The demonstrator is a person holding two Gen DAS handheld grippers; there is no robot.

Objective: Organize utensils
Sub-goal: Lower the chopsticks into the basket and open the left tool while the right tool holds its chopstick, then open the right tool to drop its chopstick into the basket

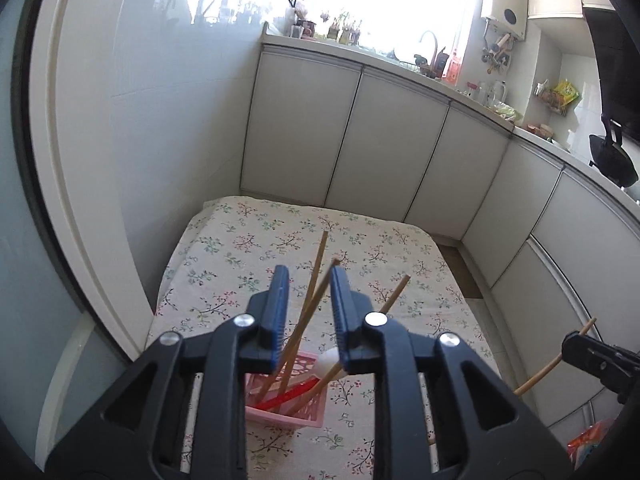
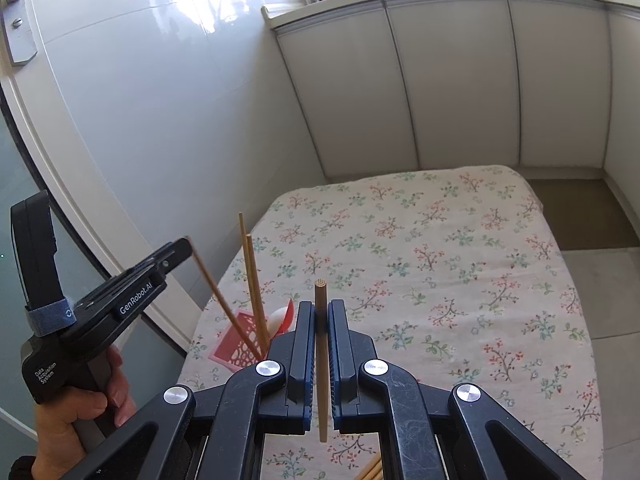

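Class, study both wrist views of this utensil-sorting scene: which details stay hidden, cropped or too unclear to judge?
- Pink basket floor, left wrist view: covered by the left claw.
- Held chopstick lower end, right wrist view: hidden behind the right claw.
- Loose chopsticks, right wrist view: cropped by the bottom edge, count unknown.
- White utensil, right wrist view: partly hidden, type unclear.
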